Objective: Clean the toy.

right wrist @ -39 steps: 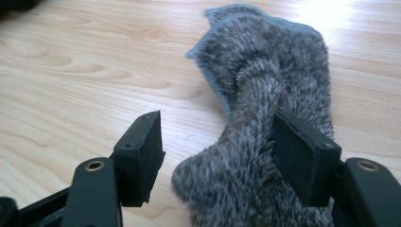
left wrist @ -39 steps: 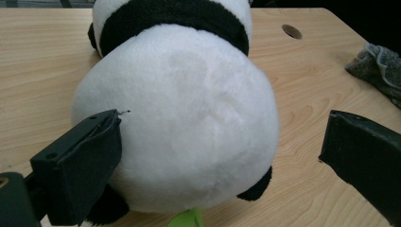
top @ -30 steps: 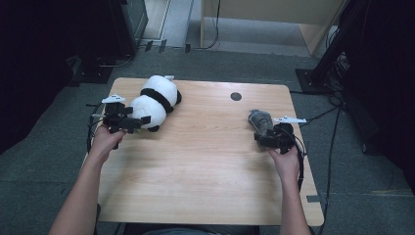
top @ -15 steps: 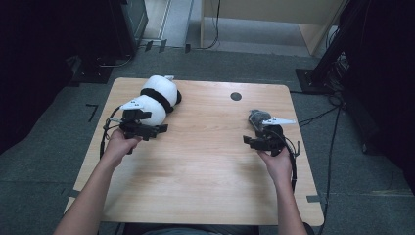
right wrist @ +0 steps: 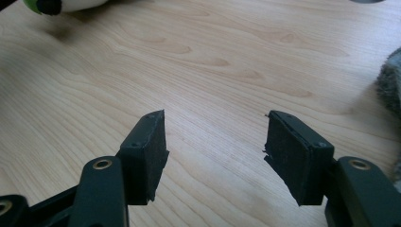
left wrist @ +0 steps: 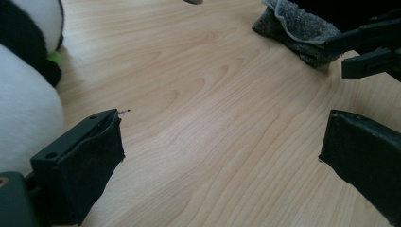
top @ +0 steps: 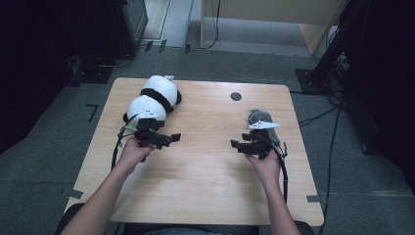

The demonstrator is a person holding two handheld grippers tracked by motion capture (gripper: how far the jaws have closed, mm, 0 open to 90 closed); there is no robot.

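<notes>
You had both grippers empty over the bare middle of the table [top: 195,196]: the left gripper [top: 169,138] stood with its jaws spread wide, nothing between them, and the right gripper [top: 239,145] had its jaws partly apart and had just been closing a little, also on nothing. The panda plush [top: 151,100] lay at the far left, just beside your left gripper, and the grey cloth [top: 259,117] sat just behind your right one. The likeliest slip, as I judged it, was a jaw catching the plush's soft side or snagging the cloth's loose edge as you swung inward, dragging either one off its spot. The plush also lay near the table's far edge, so a push that way could tip it off. Between the two grippers you had open wood, free for moving.
</notes>
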